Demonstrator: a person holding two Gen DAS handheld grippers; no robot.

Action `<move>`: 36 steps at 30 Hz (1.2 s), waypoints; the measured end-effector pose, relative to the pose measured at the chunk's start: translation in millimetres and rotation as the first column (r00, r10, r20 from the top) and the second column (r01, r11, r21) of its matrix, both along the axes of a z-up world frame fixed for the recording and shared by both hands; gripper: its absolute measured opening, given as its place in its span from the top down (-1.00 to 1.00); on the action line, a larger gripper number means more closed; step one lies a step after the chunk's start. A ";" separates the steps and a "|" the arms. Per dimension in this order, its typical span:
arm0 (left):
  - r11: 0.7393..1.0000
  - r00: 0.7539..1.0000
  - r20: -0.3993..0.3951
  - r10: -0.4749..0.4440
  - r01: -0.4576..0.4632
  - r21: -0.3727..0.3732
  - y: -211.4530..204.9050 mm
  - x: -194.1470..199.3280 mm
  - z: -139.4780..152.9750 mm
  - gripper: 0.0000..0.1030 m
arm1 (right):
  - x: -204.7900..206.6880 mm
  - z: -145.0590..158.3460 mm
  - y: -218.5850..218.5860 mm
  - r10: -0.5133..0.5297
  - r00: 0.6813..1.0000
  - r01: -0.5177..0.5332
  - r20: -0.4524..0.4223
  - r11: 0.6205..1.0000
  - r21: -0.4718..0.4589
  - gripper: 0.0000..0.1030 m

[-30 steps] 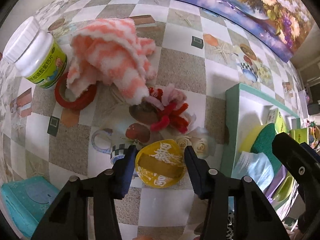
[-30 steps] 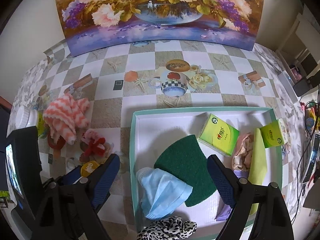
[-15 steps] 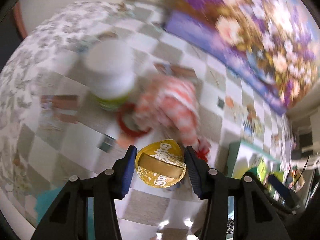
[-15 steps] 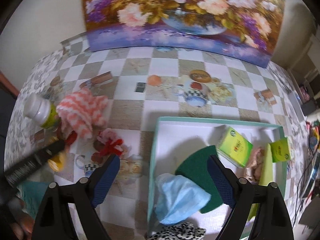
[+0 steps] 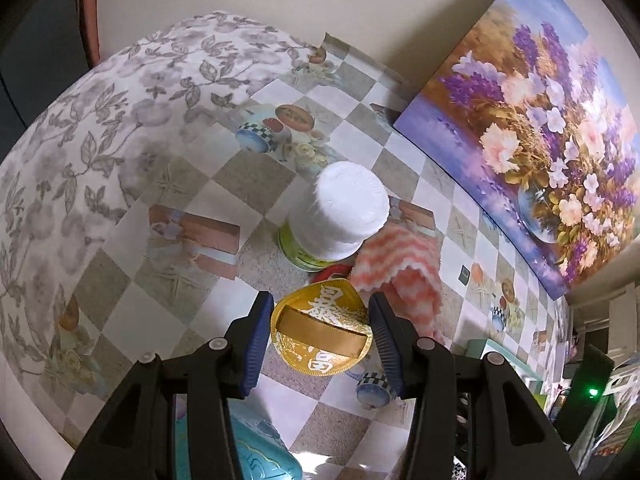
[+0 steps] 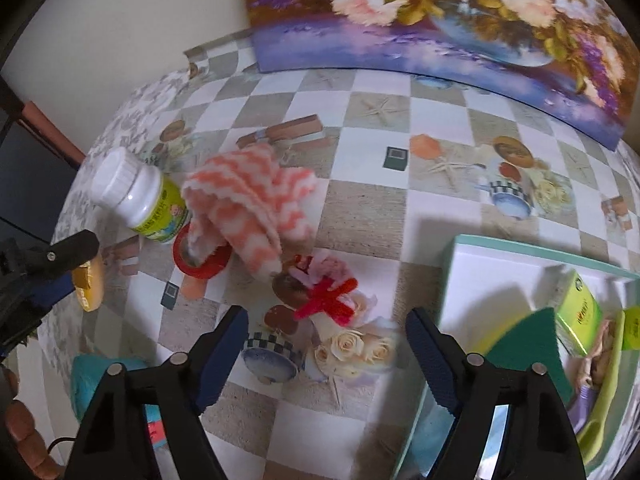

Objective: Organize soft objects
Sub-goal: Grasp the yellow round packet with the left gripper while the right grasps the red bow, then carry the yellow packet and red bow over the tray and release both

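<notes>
The left gripper (image 5: 321, 336) is clamping the gold ingot-shaped pouch (image 5: 320, 330) and has just been carrying it up off the checked tablecloth (image 5: 132, 280), away toward the white-capped bottle (image 5: 338, 216) — not the teal tray (image 6: 520, 248). Its ribbon band is lying crosswise between the pads. The right gripper (image 6: 326, 350), empty, has been narrowing its jaws above the red-and-pink pipe-cleaner bundle (image 6: 326, 294) — probably the next pick; its long axis is running diagonally.
</notes>
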State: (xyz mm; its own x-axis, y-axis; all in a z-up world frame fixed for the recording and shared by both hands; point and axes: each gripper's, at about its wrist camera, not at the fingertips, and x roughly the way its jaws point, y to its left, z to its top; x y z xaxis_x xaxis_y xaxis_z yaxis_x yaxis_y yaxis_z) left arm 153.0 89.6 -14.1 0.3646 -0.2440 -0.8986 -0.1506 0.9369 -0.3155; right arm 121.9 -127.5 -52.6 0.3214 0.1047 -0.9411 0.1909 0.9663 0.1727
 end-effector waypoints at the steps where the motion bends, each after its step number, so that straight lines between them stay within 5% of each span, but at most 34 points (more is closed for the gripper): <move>1: 1.000 1.000 -0.003 0.000 0.000 -0.006 -0.1 0.5 -1.3 0.02 | 2.1 -3.2 2.5 0.008 1.000 -0.008 -0.005 1.000 -0.005 -0.53; 15: 0.999 0.999 -0.010 -0.039 0.038 -0.004 -14.1 7.3 -6.9 0.02 | 18.6 -39.4 16.8 0.071 0.995 -0.077 -0.074 0.995 -0.068 0.29; 25: 0.998 0.999 0.007 -0.054 0.054 0.013 -19.7 5.4 -0.5 0.02 | 13.9 -18.4 10.6 0.074 0.997 -0.074 -0.019 0.996 -0.047 0.39; 36: 0.995 0.991 0.085 -0.102 0.100 0.026 -41.2 -7.2 31.4 0.02 | -8.3 54.4 -29.0 -0.004 0.992 0.006 0.128 1.000 -0.015 0.42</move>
State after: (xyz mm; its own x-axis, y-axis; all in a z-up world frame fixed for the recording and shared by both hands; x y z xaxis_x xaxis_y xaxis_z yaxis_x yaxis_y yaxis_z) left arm 145.8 48.4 17.4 0.4152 -0.2638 -0.8706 -0.0284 0.9528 -0.3022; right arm 113.7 -156.4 1.8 0.4400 0.0882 -0.8937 0.1732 0.9682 0.1808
